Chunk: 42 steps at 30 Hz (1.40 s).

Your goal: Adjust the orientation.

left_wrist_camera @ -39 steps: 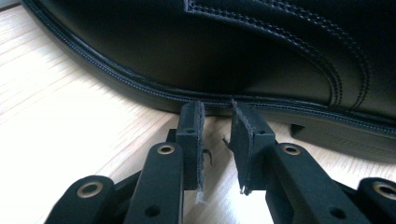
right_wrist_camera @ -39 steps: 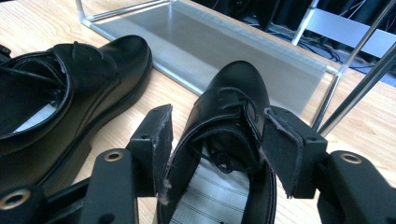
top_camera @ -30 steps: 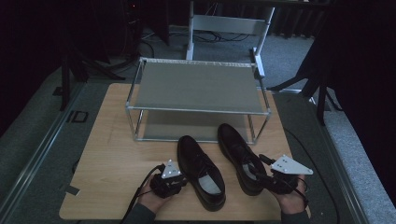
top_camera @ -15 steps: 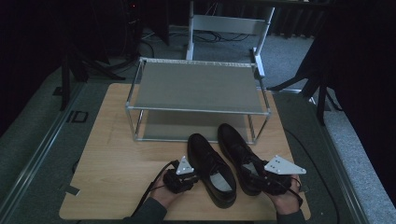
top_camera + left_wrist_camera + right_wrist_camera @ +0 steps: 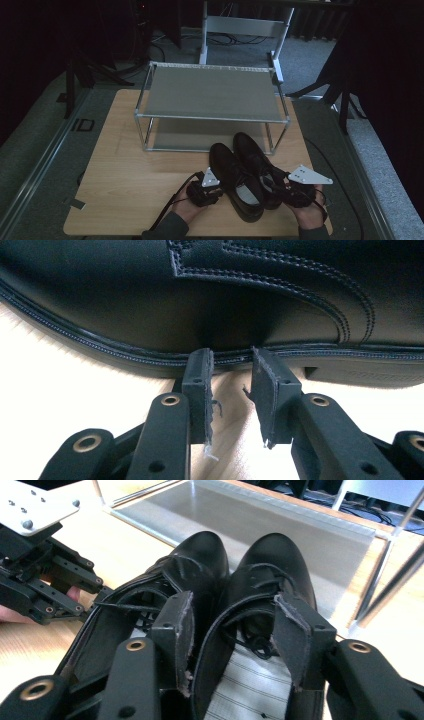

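Standing over the tabletop (image 5: 125, 165), I see a pair of black shoes side by side at the lower right of the high view, toes aimed up the frame toward the lower tier of the metal rack (image 5: 210, 107). Both shoes run lengthwise from the person toward that rack, heels nearest the hands.

The left claw (image 5: 231, 371) sits against the outer flank of the left shoe (image 5: 235, 180). Its jaws have just been opening; they stand a little apart with only bare wood between them, tips touching the welt of the sole, pinching nothing. So this shoe lies straight ahead of the claw, broadside on.

The right claw (image 5: 232, 622) comes in from behind the heel of the right shoe (image 5: 257, 165), in line with its length. Its jaws are spread to either side of the heel opening; whether the pads press the leather I cannot tell.

By my reckoning the right hand is better placed to lift its shoe forward; the left must first find an edge to grip.
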Each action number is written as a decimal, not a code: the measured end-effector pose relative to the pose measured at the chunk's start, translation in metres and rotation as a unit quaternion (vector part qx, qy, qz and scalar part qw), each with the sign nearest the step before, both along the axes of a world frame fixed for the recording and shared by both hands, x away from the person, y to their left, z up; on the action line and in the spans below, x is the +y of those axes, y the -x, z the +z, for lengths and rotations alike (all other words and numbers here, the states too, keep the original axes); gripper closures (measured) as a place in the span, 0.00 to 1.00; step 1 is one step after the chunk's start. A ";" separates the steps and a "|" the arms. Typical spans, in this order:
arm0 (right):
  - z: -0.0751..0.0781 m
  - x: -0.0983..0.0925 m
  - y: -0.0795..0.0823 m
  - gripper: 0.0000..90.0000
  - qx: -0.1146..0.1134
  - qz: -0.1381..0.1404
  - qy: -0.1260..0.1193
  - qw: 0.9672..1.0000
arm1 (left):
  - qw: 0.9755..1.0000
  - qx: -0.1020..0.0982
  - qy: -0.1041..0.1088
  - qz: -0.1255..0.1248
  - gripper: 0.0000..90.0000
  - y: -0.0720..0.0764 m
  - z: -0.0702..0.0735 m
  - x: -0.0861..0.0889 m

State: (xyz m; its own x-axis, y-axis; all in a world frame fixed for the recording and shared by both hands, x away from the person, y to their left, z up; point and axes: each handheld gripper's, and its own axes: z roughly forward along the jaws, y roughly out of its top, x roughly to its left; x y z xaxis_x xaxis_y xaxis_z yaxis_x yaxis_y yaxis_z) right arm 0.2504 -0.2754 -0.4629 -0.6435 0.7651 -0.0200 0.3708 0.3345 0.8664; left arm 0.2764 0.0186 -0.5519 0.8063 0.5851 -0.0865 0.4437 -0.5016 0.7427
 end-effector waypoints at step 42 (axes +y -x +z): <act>-0.016 0.048 -0.009 0.59 0.243 -0.073 0.143 0.957 | 0.998 -0.027 0.022 -0.061 0.77 0.042 0.015 -0.030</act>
